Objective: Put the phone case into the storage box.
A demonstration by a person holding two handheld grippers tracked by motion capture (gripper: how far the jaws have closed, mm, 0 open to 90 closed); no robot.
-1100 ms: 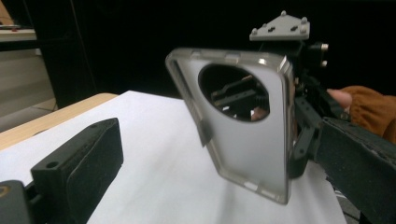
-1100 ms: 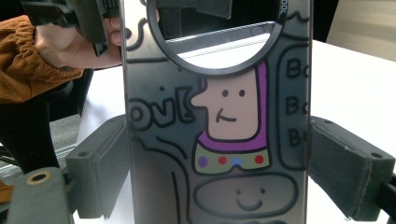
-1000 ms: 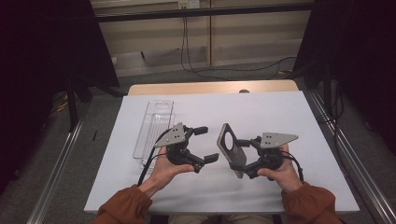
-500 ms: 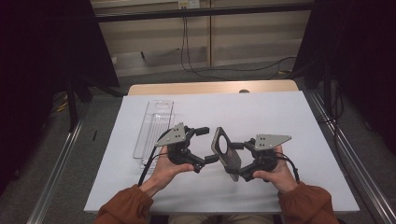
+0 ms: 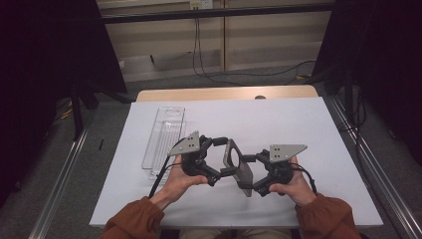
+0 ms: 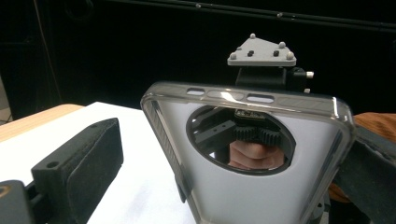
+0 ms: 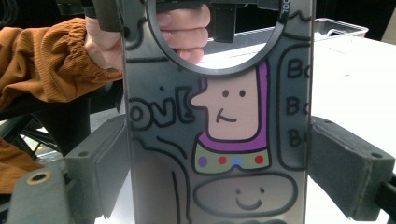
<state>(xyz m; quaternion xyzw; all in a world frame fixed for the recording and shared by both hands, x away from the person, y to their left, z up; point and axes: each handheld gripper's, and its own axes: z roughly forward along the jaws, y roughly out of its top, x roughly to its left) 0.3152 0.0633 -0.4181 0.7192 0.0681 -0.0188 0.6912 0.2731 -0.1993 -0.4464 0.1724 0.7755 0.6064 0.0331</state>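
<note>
Two grippers met at one phone case (image 5: 235, 162).
Right gripper (image 5: 253, 174) clamped it; left gripper (image 5: 222, 155) straddled it, contact unclear.

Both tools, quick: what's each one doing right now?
Left tool: open, jaws either side of the phone case, not clamped.
Right tool: shut on the phone case, gripping its long edges.

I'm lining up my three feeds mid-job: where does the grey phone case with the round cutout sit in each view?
High view: grey phone case with the round cutout is centre, held up between both hands.
Left gripper view: its plain inner side is centre-right, top edge up.
Right gripper view: its cartoon-printed back is centre, between the right claw pads.
Shared landmark: the white table.
</note>
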